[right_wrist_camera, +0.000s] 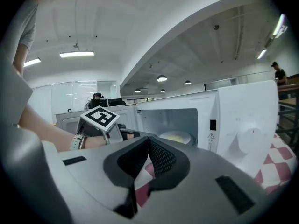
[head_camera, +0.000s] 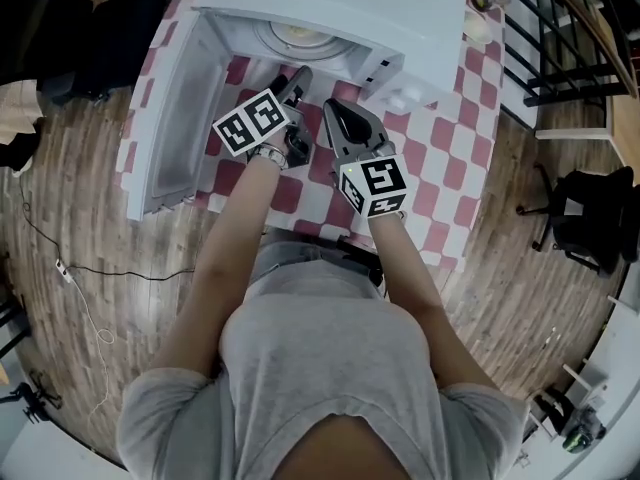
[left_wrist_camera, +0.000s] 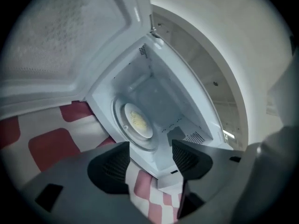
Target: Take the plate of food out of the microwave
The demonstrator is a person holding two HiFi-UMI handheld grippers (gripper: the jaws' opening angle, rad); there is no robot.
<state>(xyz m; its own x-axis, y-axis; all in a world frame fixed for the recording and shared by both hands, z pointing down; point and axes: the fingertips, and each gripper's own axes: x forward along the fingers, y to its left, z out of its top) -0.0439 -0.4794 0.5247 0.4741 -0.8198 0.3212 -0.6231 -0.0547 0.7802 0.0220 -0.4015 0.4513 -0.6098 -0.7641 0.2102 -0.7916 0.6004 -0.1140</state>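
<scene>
**Fingers (left_wrist_camera: 110, 164) not yet on the plate of food (left_wrist_camera: 138, 120)**

Your left gripper (left_wrist_camera: 150, 158) stood with its jaws well apart and nothing between them. Your right gripper (right_wrist_camera: 148, 149) had its jaws closed together, empty. Both hung just in front of the open microwave (head_camera: 400, 8), the left one nearer the opening.

The plate of food sat inside the cavity on the turntable (left_wrist_camera: 119, 127), untouched. It looked rigid and smooth, so I judged it likely to slip and to chip if knocked. The food lay loose on top and would slide if the plate tilted. The near rim was the reachable hold, and the plate should be kept level.

The door (head_camera: 175, 118) stood swung out on your left, narrowing that side. The cavity's front sill lay between the jaws and the plate. The checked tablecloth (head_camera: 450, 138) in front offered room to set it down.
</scene>
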